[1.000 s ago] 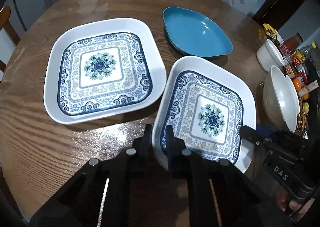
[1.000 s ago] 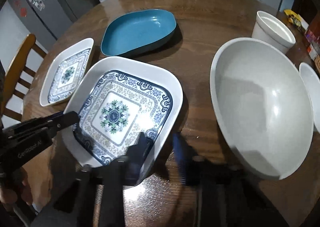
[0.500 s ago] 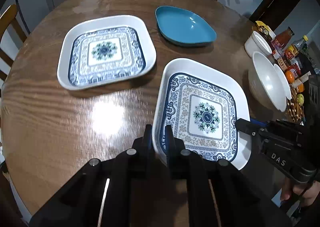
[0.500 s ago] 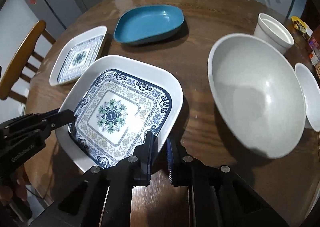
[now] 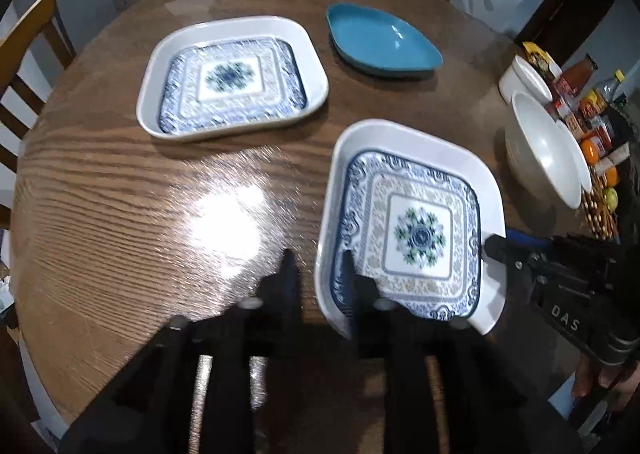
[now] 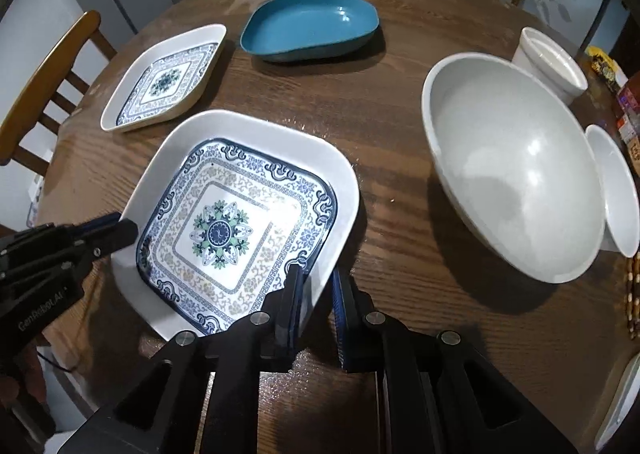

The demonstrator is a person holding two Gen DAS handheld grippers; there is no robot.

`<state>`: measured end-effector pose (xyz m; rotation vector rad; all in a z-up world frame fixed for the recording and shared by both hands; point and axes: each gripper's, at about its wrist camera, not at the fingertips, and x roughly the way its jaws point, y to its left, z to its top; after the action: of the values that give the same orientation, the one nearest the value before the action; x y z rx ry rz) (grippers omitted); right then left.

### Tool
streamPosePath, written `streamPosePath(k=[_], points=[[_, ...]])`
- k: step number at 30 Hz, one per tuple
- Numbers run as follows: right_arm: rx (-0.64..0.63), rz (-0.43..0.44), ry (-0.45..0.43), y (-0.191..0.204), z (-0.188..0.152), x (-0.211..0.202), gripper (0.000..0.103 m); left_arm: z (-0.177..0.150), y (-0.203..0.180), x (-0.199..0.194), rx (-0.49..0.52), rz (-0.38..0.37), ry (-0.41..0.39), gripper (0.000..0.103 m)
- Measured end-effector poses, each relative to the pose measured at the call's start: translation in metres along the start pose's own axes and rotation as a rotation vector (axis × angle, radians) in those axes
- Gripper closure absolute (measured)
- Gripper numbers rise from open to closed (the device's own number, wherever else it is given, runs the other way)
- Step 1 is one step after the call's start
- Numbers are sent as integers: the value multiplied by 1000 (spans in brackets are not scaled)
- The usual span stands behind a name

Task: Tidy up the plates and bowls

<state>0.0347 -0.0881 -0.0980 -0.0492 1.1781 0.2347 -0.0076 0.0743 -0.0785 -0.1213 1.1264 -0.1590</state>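
Note:
A square blue-patterned plate (image 5: 416,226) (image 6: 240,222) is held above the wooden table between both grippers. My right gripper (image 6: 316,286) is shut on its right rim. My left gripper (image 5: 316,274) straddles the plate's left rim with its jaws spread wide, and it shows from the side in the right wrist view (image 6: 108,234). A second patterned square plate (image 5: 232,78) (image 6: 164,78) lies on the table at the far left. A blue oval dish (image 5: 380,40) (image 6: 312,26) lies at the far middle.
A big white bowl (image 6: 508,162) stands to the right with a smaller white bowl (image 6: 616,190) against it and a white cup (image 6: 548,62) behind. Bottles and fruit (image 5: 588,110) crowd the right table edge. Wooden chairs (image 6: 52,66) ring the table.
Both grippers have lifted the plate higher off the table. My left gripper's jaws have spread apart from the rim. My right gripper stays clamped on the rim.

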Motion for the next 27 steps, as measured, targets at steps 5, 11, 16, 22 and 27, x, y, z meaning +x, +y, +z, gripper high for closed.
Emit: streamPosePath(k=[5, 11, 16, 22, 27], points=[[5, 11, -47, -1, 4, -19, 86, 10, 19, -18, -57, 13, -60, 35], [-5, 67, -112, 14, 19, -34, 53, 24, 57, -34, -153, 61, -100, 28], [-13, 141, -131, 28, 44, -35, 51, 51, 59, -29, -189, 105, -111, 28], [-16, 188, -109, 49, 89, -10, 51, 84, 77, -16, -203, 162, -107, 28], [6, 207, -72, 64, 116, 20, 51, 103, 91, 9, -229, 160, -39, 32]])
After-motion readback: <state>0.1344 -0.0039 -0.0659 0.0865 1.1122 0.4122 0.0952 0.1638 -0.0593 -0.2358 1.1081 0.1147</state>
